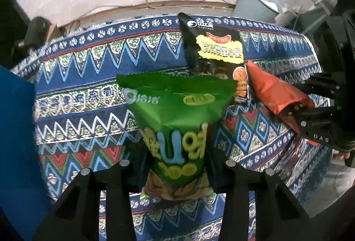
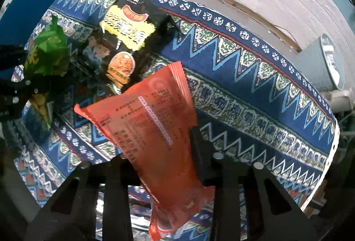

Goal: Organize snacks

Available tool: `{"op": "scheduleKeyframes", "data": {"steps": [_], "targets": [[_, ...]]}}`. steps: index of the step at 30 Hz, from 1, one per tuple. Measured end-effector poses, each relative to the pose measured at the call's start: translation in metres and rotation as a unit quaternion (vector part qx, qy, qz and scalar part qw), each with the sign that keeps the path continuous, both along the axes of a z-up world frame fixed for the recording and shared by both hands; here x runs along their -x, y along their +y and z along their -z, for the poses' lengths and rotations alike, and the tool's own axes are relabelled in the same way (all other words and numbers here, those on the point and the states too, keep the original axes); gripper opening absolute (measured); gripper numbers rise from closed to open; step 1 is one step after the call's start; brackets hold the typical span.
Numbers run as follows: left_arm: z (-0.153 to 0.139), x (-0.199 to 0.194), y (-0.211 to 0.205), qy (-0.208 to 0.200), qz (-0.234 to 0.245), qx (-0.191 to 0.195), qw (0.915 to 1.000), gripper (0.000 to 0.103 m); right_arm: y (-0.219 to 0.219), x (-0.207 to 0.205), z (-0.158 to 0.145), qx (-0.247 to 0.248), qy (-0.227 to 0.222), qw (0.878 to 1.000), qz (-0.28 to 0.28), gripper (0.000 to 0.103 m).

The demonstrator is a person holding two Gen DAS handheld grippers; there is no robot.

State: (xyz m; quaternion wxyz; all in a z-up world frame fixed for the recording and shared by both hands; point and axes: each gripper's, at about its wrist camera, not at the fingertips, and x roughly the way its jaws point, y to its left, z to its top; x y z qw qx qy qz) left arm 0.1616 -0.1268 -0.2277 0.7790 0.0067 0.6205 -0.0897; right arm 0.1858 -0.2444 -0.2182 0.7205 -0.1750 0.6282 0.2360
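Pinching the green bag [image 1: 177, 121] low in the frame, the left gripper [image 1: 177, 165] is clamped on it, the right gripper [image 2: 168, 161] likewise on the orange bag [image 2: 155, 130] — both probably for sorting off the patterned cloth [image 1: 88, 90] — beside the black bag [image 1: 217, 56].

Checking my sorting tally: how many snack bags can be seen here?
3. A green bag in the left gripper, an orange bag in the right gripper, and a black bag between them over the patterned cloth. Others may be hidden.
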Motion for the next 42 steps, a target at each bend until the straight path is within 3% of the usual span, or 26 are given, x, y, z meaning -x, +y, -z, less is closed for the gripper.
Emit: {"op": "scheduleKeyframes", "data": {"steps": [10,28,42], "targets": [[-0.031,0.021,0.008,-0.041,0.024,-0.036,0.9982,0.038,0.006,0.029,-0.022,-0.007,-0.002,1.0,0.028,0.023],[-0.094,0.047,0.032,-0.115,0.026,-0.08,0.9898,0.038,0.031,0.057,-0.099,-0.066,-0.058,0.995,0.048,0.023],[-0.137,0.074,0.052,-0.161,0.027,-0.091,0.9825,0.038,0.064,0.067,-0.148,-0.114,-0.093,0.988,0.036,0.023]]}}
